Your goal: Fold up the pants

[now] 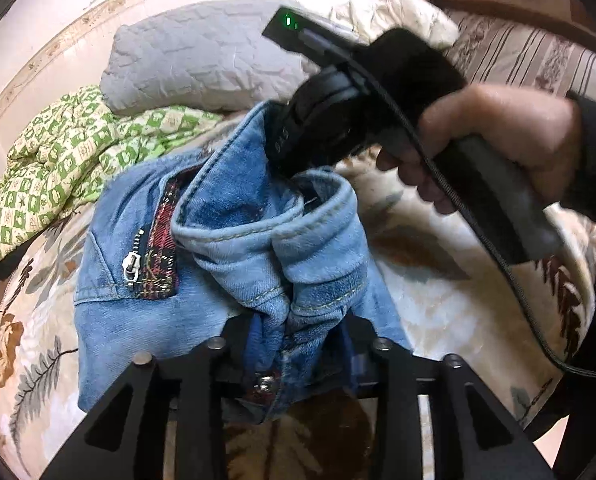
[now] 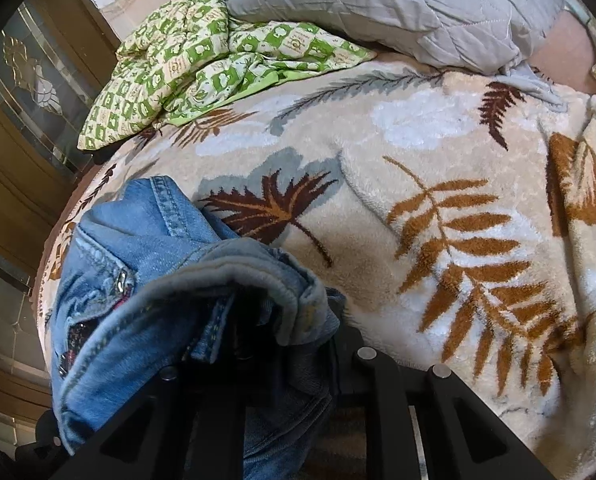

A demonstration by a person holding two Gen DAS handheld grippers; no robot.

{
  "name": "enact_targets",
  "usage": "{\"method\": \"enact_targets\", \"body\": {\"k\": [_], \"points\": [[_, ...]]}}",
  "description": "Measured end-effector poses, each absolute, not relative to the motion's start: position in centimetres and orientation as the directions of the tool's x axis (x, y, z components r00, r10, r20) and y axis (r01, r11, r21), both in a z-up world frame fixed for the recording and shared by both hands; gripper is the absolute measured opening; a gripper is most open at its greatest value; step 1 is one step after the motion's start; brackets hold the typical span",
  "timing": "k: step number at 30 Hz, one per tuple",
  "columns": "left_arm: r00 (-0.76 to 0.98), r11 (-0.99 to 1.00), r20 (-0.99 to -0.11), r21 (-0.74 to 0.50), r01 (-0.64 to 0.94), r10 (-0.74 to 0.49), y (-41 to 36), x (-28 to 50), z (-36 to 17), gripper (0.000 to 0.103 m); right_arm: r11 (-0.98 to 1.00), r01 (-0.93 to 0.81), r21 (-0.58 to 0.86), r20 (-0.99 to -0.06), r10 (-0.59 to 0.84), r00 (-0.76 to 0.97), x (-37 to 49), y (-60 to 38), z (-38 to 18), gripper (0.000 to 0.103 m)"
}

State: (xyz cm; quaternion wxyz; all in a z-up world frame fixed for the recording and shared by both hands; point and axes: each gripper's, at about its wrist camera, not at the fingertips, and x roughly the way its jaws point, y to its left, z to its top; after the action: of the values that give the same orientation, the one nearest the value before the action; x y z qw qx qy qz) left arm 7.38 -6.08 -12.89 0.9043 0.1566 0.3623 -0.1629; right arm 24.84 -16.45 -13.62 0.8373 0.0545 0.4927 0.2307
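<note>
Two claws (image 1: 298, 356) (image 2: 282, 364) clamped on jeans (image 1: 234, 248) waistband; no legible writing.

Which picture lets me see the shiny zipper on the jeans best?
The left wrist view. There the zipper hangs in plain sight on the jeans, beside red plaid lining. In the right wrist view the jeans are bunched, and only small metal glints show.
</note>
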Motion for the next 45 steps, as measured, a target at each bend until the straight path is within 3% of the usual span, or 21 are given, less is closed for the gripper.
{"method": "enact_targets", "body": {"k": [1,2,3,4,5,6,9,13,18,24,33,41,43,45], "points": [[0.686,0.892,-0.701,0.166,0.420,-0.193,-6.2,7.0,-12.6,0.052,0.888,-0.337,0.313,-0.794,0.439,0.420,24.7,-16.5,-13.5,0.023],[0.684,0.887,-0.700,0.161,0.434,-0.207,-6.3,6.6,-12.3,0.069,0.890,-0.337,0.307,-0.790,0.436,0.431,24.5,-16.4,-13.4,0.035],[0.674,0.878,-0.700,0.145,0.457,-0.235,-6.4,6.2,-11.7,0.078,0.902,-0.325,0.284,-0.794,0.411,0.448,24.3,-16.5,-13.2,0.067],[0.673,0.875,-0.695,0.133,0.466,-0.253,-6.4,5.7,-11.2,0.089,0.925,-0.291,0.244,-0.802,0.362,0.476,24.3,-16.7,-13.2,0.081],[0.677,0.874,-0.688,0.127,0.469,-0.263,-6.3,5.4,-10.7,0.093,0.941,-0.254,0.225,-0.800,0.327,0.503,24.2,-17.3,-13.0,0.098],[0.688,0.875,-0.674,0.126,0.467,-0.270,-6.2,4.9,-9.9,0.094,0.936,-0.246,0.253,-0.789,0.346,0.508,24.2,-18.0,-12.9,0.102],[0.685,0.882,-0.669,0.092,0.463,-0.290,-5.4,4.5,-8.5,0.097,0.921,-0.240,0.308,-0.782,0.389,0.487,24.2,-19.1,-12.8,0.103],[0.705,0.902,-0.646,0.058,0.427,-0.293,-3.8,4.2,-6.4,0.100,0.930,-0.262,0.258,-0.775,0.361,0.518,23.7,-19.3,-11.9,0.103],[0.729,0.932,-0.603,-0.073,0.355,-0.325,0.8,5.2,-3.5,0.101,0.950,-0.259,0.177,-0.760,0.299,0.578,23.1,-19.9,-9.8,0.103],[0.693,0.940,-0.638,-0.173,0.295,-0.335,6.1,9.2,-3.0,0.102,0.962,-0.230,0.150,-0.725,0.265,0.636,21.6,-22.3,-6.2,0.103],[0.515,0.909,-0.750,-0.329,0.255,-0.415,9.5,17.4,-7.2,0.102,0.869,-0.269,0.415,-0.704,0.494,0.510,17.5,-21.9,-3.8,0.103],[0.347,0.855,-0.782,-0.475,0.206,-0.518,10.5,19.7,-12.1,0.102,0.865,-0.131,0.484,-0.784,0.495,0.373,17.4,-19.8,-11.1,0.103],[0.281,0.806,-0.757,-0.570,0.160,-0.590,11.1,20.0,-13.9,0.103,0.830,-0.092,0.550,-0.770,0.546,0.329,17.5,-20.1,-13.0,0.103],[0.281,0.764,-0.715,-0.630,0.137,-0.640,11.7,20.0,-14.8,0.103,0.730,-0.077,0.679,-0.687,0.668,0.286,17.6,-20.1,-14.7,0.103]]}}
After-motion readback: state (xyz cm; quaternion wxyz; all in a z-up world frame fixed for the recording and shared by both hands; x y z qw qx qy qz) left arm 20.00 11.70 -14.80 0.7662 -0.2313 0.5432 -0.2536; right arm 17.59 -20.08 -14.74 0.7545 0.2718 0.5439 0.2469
